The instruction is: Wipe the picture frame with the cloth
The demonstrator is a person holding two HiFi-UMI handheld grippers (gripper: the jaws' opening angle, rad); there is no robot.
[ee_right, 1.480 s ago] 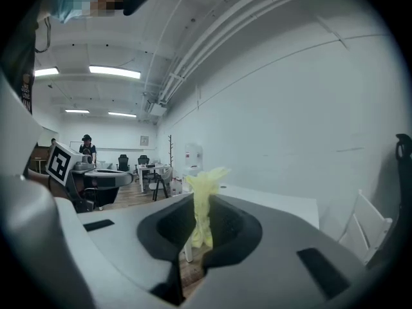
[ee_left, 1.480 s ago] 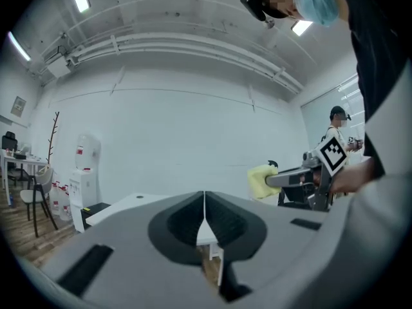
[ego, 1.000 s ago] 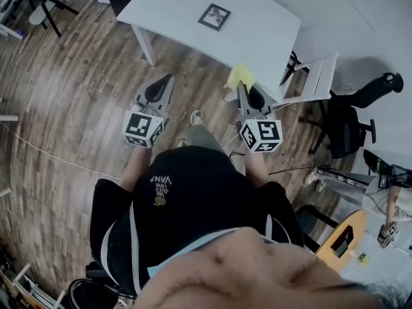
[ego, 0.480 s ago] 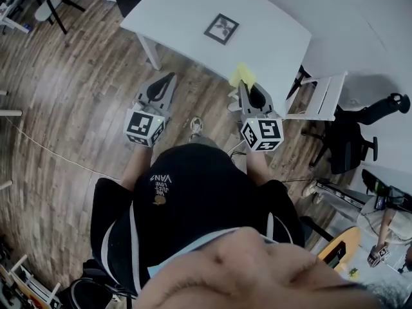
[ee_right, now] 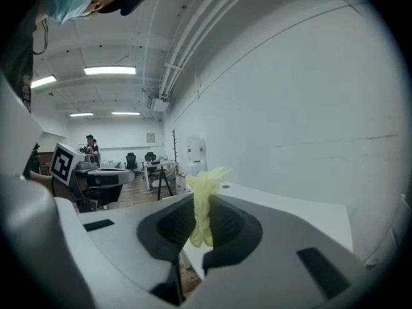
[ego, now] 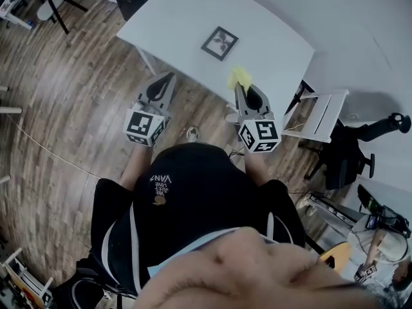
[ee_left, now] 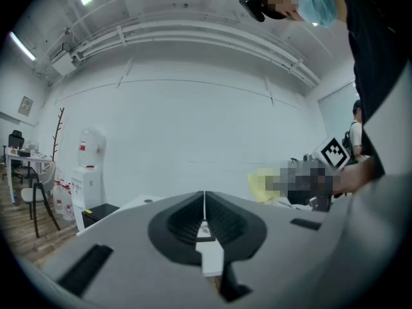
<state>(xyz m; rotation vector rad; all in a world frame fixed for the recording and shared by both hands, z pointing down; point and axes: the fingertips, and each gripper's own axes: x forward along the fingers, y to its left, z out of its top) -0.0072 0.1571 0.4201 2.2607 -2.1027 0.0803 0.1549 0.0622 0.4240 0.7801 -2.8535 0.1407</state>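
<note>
Wood-plank flooring fills most of the head view, and a white desk [ego: 270, 24] stands at the top of it. The picture frame [ego: 219, 42] lies flat near the middle of the desk, somewhat closer to its near edge — a dark frame round a pale mount with a dark motif.

The right gripper [ego: 240, 86] points at the desk's near edge, and its jaws are clamped on a yellow cloth [ego: 239, 77]. In the right gripper view the cloth [ee_right: 203, 205] stands bunched between the jaws, with its top poking up above them. It is near the frame but does not touch it.

The left gripper [ego: 170, 76] hovers over the floor just off the desk's near edge — its jaws are pressed together with nothing between them, as the left gripper view [ee_left: 204, 212] shows. A water dispenser [ee_left: 89, 166] stands by the far wall, and a black office chair [ego: 347, 143] sits beyond the desk's right end.
</note>
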